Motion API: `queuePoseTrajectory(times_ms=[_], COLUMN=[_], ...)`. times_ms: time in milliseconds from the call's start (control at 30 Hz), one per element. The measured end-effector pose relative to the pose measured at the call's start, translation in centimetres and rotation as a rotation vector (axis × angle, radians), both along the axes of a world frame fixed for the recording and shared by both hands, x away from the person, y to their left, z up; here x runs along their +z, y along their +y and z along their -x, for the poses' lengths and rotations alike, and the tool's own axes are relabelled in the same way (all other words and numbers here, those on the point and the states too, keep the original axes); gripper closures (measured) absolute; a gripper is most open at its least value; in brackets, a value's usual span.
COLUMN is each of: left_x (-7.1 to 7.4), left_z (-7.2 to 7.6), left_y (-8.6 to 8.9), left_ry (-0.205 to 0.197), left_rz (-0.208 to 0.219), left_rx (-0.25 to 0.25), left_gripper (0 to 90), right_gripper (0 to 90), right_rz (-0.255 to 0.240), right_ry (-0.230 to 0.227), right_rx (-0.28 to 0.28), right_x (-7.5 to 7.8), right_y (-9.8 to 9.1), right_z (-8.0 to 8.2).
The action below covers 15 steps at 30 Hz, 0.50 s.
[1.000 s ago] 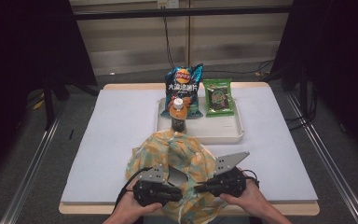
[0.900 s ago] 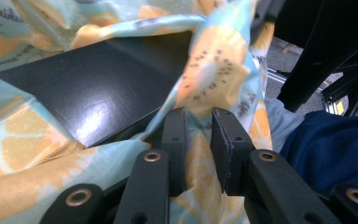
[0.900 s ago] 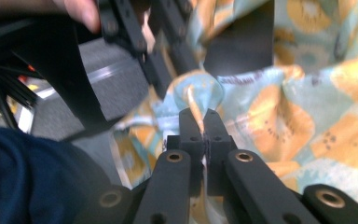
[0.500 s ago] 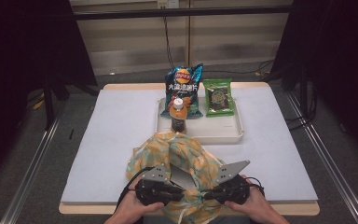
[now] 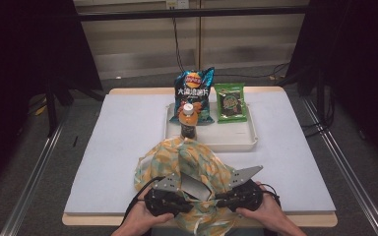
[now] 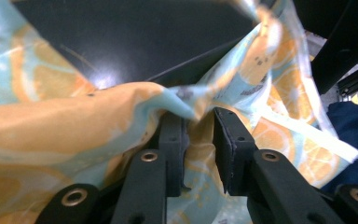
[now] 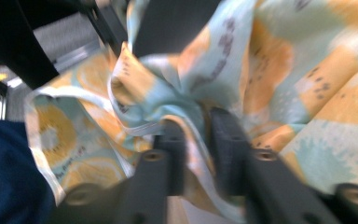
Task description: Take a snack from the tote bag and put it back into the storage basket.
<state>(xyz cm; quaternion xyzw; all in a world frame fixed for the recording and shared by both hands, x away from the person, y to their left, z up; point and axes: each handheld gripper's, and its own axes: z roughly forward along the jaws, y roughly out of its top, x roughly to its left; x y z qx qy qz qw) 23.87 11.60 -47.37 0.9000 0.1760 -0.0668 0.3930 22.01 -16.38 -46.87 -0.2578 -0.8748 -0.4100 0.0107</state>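
Left gripper [image 5: 177, 192] is clenched on a pinch of the orange-print cloth bag [image 5: 189, 162] at the table's [image 5: 108, 147] near edge; over the last second both hands have slid back toward that edge and the bag mouth has pulled wider. Right gripper [image 5: 226, 195] grips the opposite rim fold, jaws closed on fabric. My read: the bag is being opened for loading, since the bottle [image 5: 188, 120], chips [image 5: 194, 93] and green packet [image 5: 230, 102] sit untouched on the tray [image 5: 246, 140] toward the far edge.
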Motion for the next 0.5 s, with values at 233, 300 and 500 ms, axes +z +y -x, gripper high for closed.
queuePoseTrajectory(times_ms=[233,300,500], left_x=[0.4,0.5,0.5], left_z=[0.2,0.3,0.5], left_y=[0.3,0.3,0.5], left_ry=[0.000,-0.001,-0.001], left_rz=[0.020,0.038,0.043], left_rx=[-0.007,-0.002,-0.006], left_gripper=[73.2,73.2,73.1], right_gripper=[54.1,51.8,47.0], right_rz=[-0.089,-0.102,-0.118], right_ry=[-0.062,-0.082,-0.121], right_rx=[-0.012,-0.020,-0.023], right_x=[2.7,3.5,5.3], right_y=[-0.4,-0.2,1.4], right_z=[0.4,0.2,-0.7])
